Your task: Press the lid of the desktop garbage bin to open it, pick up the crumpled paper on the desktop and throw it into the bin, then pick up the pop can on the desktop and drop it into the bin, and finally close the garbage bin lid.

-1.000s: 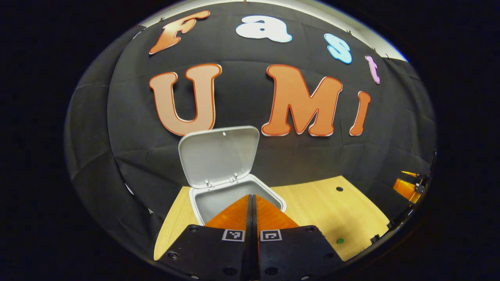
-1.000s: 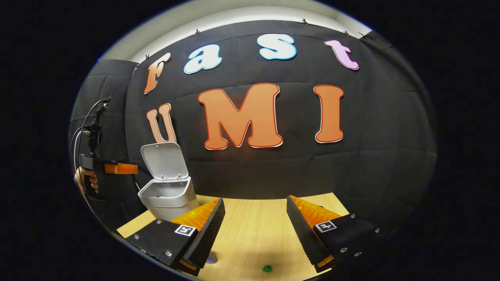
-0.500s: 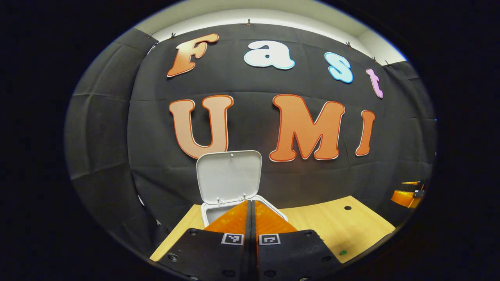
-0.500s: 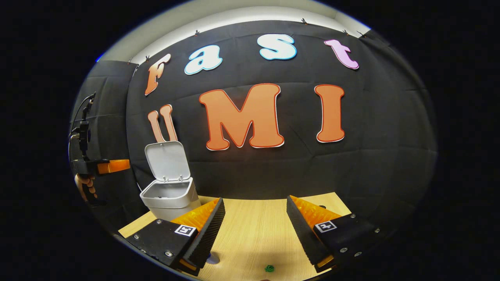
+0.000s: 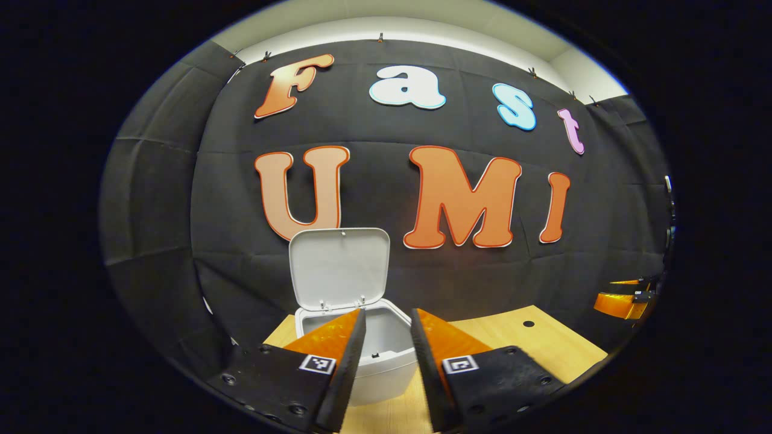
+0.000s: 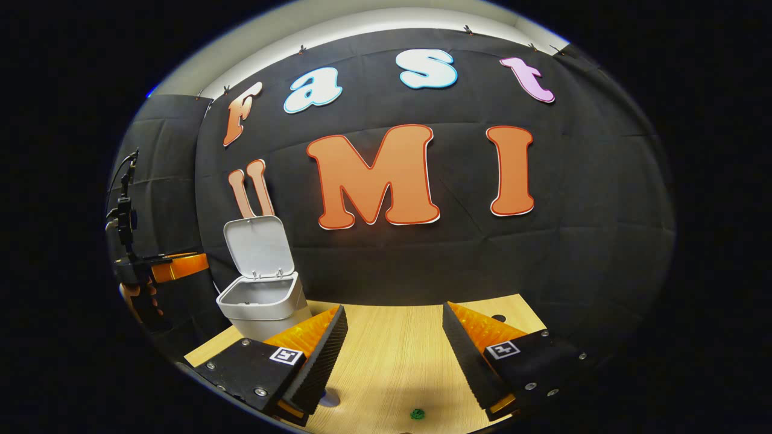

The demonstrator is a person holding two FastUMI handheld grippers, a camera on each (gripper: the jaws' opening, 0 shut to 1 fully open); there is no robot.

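Note:
The white desktop bin (image 5: 380, 367) stands on the wooden table (image 5: 482, 343) with its lid (image 5: 339, 265) flipped up against the black wall. My left gripper (image 5: 388, 311) is open right in front of the bin, fingers framing its front rim with nothing between them. In the right gripper view the bin (image 6: 262, 301) stands at the table's far left, lid (image 6: 258, 246) upright. The left gripper (image 6: 175, 266) hangs beside it, held by a hand (image 6: 142, 295). My right gripper (image 6: 394, 307) is open and empty above the table (image 6: 392, 355).
A small green dot (image 6: 416, 414) marks the tabletop near my right gripper, and a dark round hole (image 6: 498, 317) sits toward the far right. A pale rounded shape (image 6: 329, 398) peeks from under one finger; I cannot tell what it is. The other gripper (image 5: 621, 301) shows at the right edge.
My left gripper has gone from shut to open and has drawn back and down from above the bin's opening. The right gripper has hardly moved.

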